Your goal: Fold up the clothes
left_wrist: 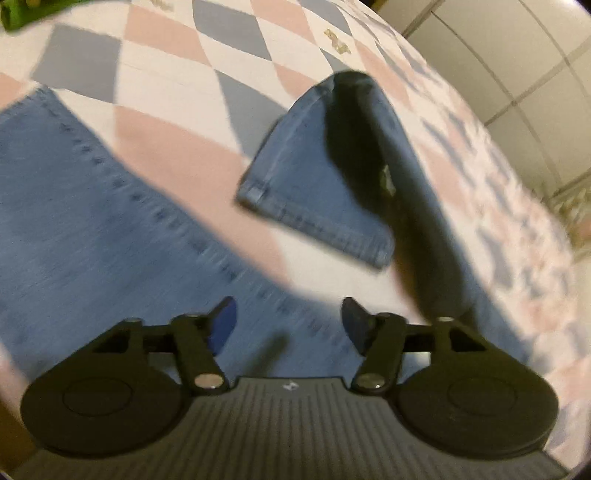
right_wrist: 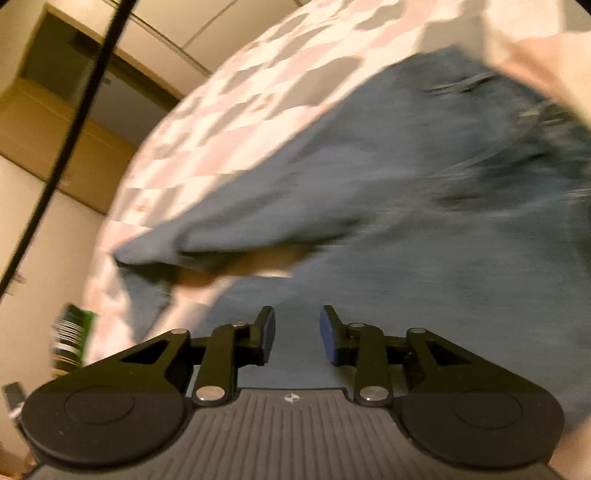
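Left gripper (left_wrist: 288, 321) stands wide, both fingers apart with nothing between them, hanging over the jeans (left_wrist: 85, 229). In its view, going from left to right: a green object (left_wrist: 14, 14) sits at the top left corner, too blurred to identify; below it a broad jean leg runs diagonally from the left edge down toward the fingers, its stitched seam smeared by blur; next comes a strip of the checked bedspread (left_wrist: 177, 96) in pink, grey-blue and white diamonds; then a hem (left_wrist: 317, 206) of the other leg lies folded over on the spread, with a dark shape across its right side that I cannot make out; at far right, a pale tiled floor (left_wrist: 517, 74) shows past the bed's edge.

Right gripper (right_wrist: 297, 332) has a narrower gap, fingers parted and empty, pads clear of the cloth. In its view, from the left: a black cable (right_wrist: 74, 122) slants across a brown wooden cabinet (right_wrist: 55, 122); a green striped thing (right_wrist: 72, 332) shows low at the bed's edge, blurred; the bedspread curves up to the top; the jeans spread over the middle and right, one leg end lifted in a fold with the spread visible beneath it, the denim heavily blurred toward the right.
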